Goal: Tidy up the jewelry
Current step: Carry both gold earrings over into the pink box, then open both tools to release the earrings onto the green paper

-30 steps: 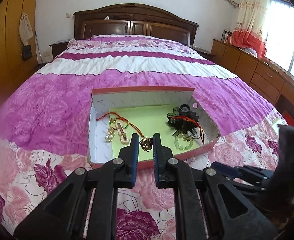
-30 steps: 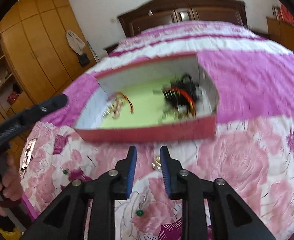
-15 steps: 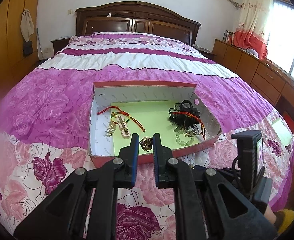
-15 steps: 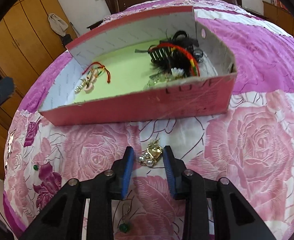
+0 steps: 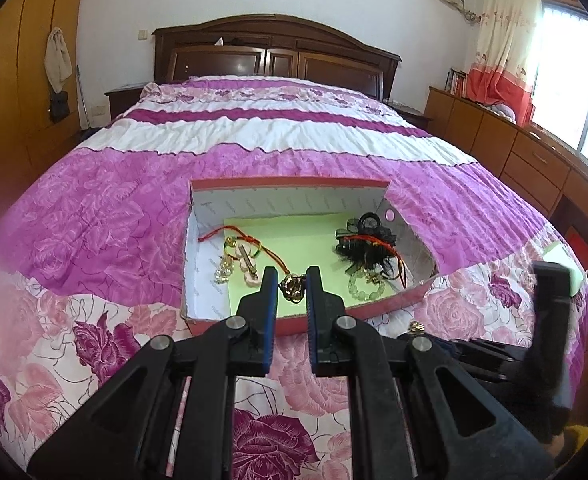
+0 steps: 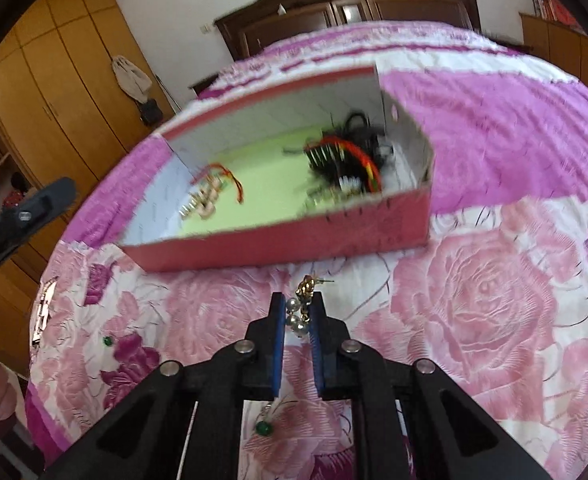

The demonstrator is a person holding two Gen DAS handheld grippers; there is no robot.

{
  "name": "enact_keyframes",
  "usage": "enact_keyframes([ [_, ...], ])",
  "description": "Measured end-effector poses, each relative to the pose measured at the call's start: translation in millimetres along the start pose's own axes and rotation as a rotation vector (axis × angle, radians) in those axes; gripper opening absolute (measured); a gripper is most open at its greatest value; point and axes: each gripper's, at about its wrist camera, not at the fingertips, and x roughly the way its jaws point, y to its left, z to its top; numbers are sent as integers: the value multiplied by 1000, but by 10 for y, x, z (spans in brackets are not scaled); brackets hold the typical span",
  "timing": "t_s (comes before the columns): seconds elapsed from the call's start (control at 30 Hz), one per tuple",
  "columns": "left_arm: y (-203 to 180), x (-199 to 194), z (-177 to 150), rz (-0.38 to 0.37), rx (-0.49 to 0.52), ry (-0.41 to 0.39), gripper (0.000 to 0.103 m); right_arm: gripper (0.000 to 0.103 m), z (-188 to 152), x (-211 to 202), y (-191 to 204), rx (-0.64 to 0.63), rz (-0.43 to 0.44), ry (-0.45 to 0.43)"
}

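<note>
A red cardboard box (image 5: 294, 326) with a green paper floor lies on the bed; it also shows in the right wrist view (image 6: 286, 246). Inside are a red-cord bracelet (image 5: 250, 240), a black hair clip pile (image 5: 368, 246) and a green bead bracelet (image 5: 366, 286). My left gripper (image 5: 291, 280) is shut on a dark gold pendant (image 5: 293, 286) over the box's front edge. My right gripper (image 6: 298, 306) is shut on a gold pearl earring (image 6: 300, 308), lifted just in front of the box.
Two green-stone earrings (image 6: 263, 427) (image 6: 108, 342) lie on the rose-patterned bedspread (image 6: 474, 300) near my right gripper. A dark wooden headboard (image 5: 278, 52) stands behind, a wardrobe (image 6: 66, 80) to the left, drawers (image 5: 534, 160) to the right.
My right gripper dropped onto the pearl earring, closed on it and lifted it. My left gripper has stayed shut on the pendant and pulled back slightly from the box.
</note>
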Motion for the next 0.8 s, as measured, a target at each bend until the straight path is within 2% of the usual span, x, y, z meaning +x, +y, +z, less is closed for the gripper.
enact_keyframes([
  [0.17,-9,-2,28,19,10,-35,5,13,84,-241,127,-44,11,-106],
  [0.4,-15,67,74,62,26,-97,5,13,251,-404,287,-108,-27,-276],
  [0.8,-13,501,192,141,39,-218,5,13,646,-269,260,-177,-112,-463],
])
